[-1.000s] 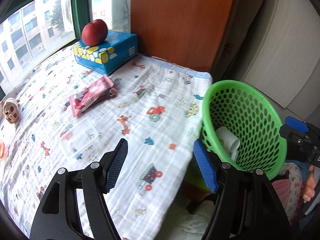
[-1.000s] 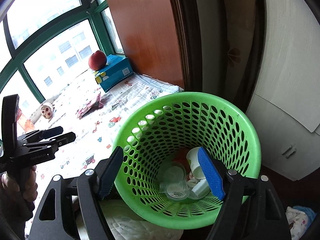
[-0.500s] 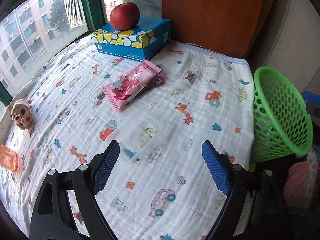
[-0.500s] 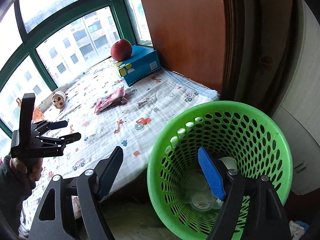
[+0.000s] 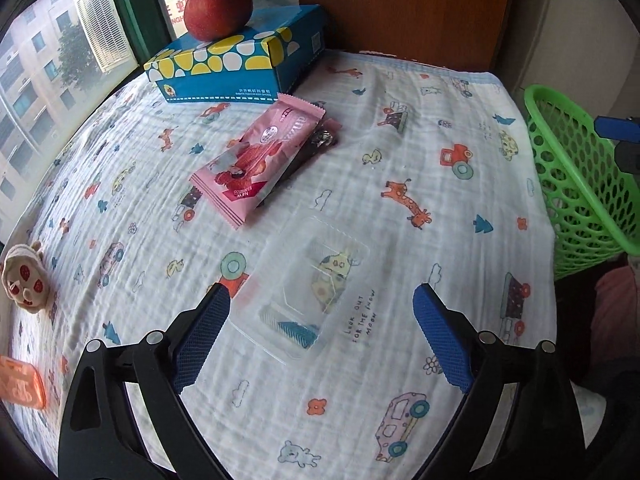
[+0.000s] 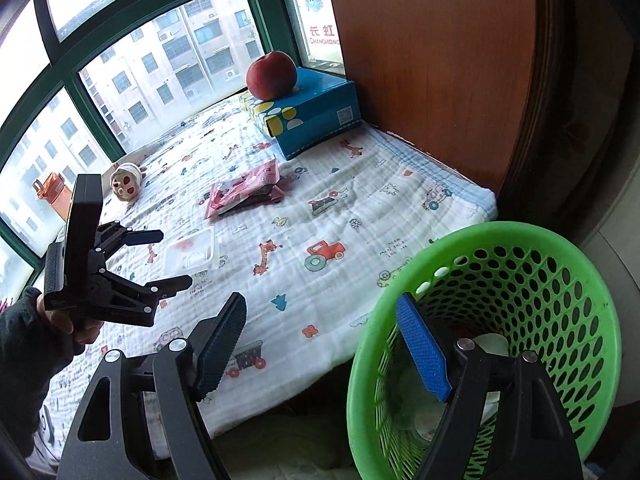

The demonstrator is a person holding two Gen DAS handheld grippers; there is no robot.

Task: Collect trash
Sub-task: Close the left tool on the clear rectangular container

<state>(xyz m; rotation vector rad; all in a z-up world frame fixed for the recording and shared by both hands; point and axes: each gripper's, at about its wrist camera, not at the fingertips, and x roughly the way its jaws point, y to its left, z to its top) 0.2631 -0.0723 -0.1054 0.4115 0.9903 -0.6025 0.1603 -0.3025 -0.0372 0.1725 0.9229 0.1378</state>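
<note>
A clear plastic tray [image 5: 308,288] lies on the printed cloth [image 5: 400,216], just ahead of my left gripper [image 5: 320,336], which is open and empty with the tray between its jaws' line. The tray also shows in the right wrist view [image 6: 192,254], with the left gripper [image 6: 160,258] beside it. A pink snack wrapper [image 5: 260,160] lies farther back over a dark wrapper [image 5: 320,140]. My right gripper [image 6: 324,344] is open and empty, hovering by the rim of the green mesh basket [image 6: 520,248], which holds white cups and clear lids.
A blue tissue box [image 5: 240,64] with a red apple [image 5: 220,6] on it stands at the back by the window. A small plush toy [image 5: 24,276] and an orange item [image 5: 20,386] lie at the left. The basket [image 5: 576,184] stands off the right edge.
My left gripper has swung left from the basket and come in over the cloth, close to the clear tray. My right gripper has drawn back from over the basket toward its left rim.
</note>
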